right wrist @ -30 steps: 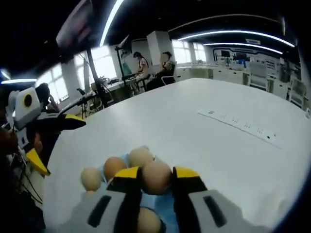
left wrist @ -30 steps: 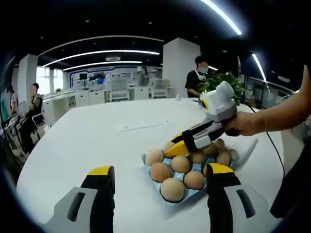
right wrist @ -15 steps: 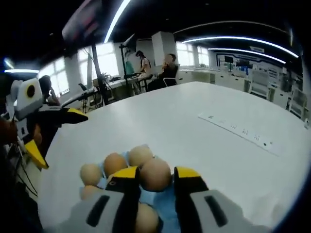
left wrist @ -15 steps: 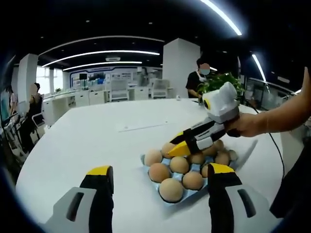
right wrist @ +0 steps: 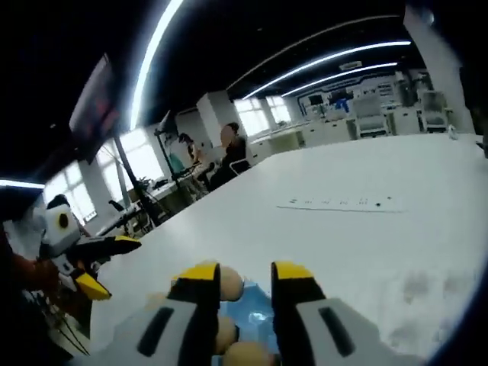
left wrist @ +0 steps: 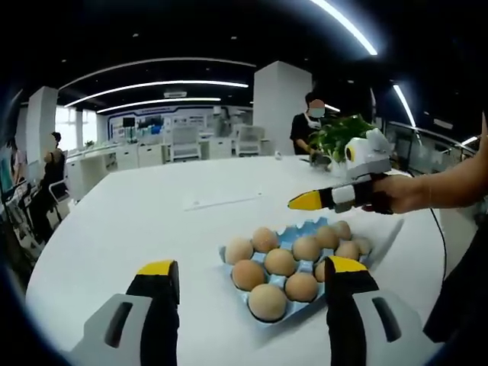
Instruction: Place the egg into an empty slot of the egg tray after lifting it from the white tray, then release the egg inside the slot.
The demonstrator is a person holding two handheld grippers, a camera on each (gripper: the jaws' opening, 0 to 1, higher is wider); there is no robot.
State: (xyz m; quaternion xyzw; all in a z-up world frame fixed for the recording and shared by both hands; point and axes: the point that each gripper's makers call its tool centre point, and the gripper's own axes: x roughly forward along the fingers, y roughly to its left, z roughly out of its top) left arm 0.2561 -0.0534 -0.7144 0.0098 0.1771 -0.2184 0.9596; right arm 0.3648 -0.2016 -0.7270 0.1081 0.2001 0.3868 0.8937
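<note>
Left gripper view: the right gripper [left wrist: 305, 201] has risen clear of the egg tray [left wrist: 299, 263], jaw gap hidden; the released egg [left wrist: 264, 239] sits in a tray slot; left gripper [left wrist: 248, 276] jaws apart, empty.
Right gripper view: jaws parted, empty, above the tray.

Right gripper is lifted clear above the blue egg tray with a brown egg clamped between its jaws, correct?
Not quite. The right gripper is lifted clear above the blue egg tray, but its jaws hold nothing; the right gripper view shows an empty gap between them.
</note>
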